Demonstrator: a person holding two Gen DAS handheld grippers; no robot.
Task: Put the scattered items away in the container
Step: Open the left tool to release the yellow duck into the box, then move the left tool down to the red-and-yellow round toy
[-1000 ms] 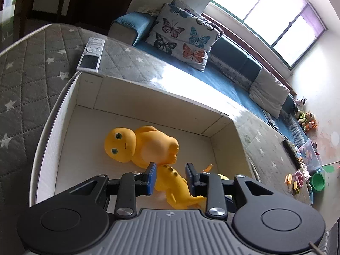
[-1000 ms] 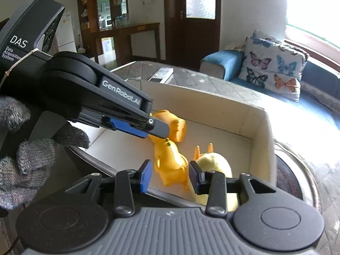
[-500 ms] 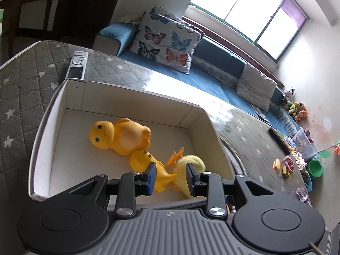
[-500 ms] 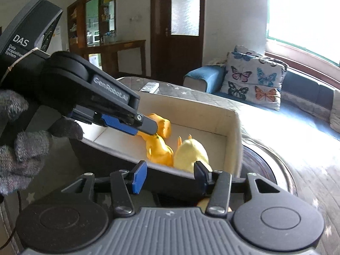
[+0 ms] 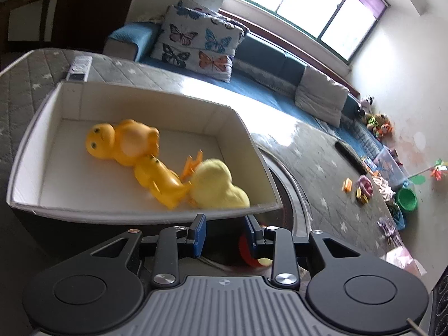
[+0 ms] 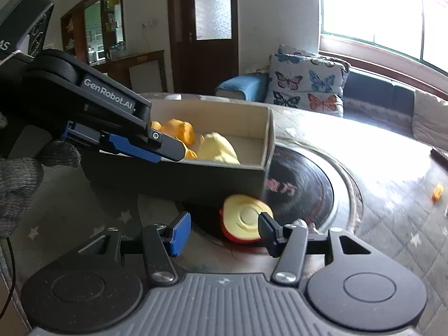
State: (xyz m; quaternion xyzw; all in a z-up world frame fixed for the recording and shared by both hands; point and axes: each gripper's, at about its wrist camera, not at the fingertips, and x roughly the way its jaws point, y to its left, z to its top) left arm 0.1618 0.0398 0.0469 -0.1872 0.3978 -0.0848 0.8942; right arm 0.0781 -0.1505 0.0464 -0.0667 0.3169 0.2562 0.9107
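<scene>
The container is a white-lined box (image 5: pixel 42 128) on a grey star-patterned cloth; its grey outer wall shows in the right wrist view (image 6: pixel 196 179). Inside lie an orange dinosaur toy (image 5: pixel 123 142), a smaller orange toy (image 5: pixel 159 179) and a pale yellow duck (image 5: pixel 215 187). A yellow and red toy (image 6: pixel 243 219) lies on the table just outside the box's near right corner; it also shows in the left wrist view (image 5: pixel 247 252). My left gripper (image 5: pixel 224 235) is open and empty, in front of the box. My right gripper (image 6: pixel 224 229) is open and empty, just before the yellow and red toy.
A dark round plate (image 6: pixel 302 187) is set into the table right of the box. A remote (image 5: pixel 79 67) lies behind the box. A second dark remote (image 5: pixel 350 154) lies further right. A sofa with a butterfly cushion (image 5: pixel 196 42) stands behind. Small toys (image 5: pixel 364 187) litter the floor.
Both grippers have pulled back and out of the box, to its near side. The right gripper's jaws have opened wider. The yellow and red toy outside the box has come into view.
</scene>
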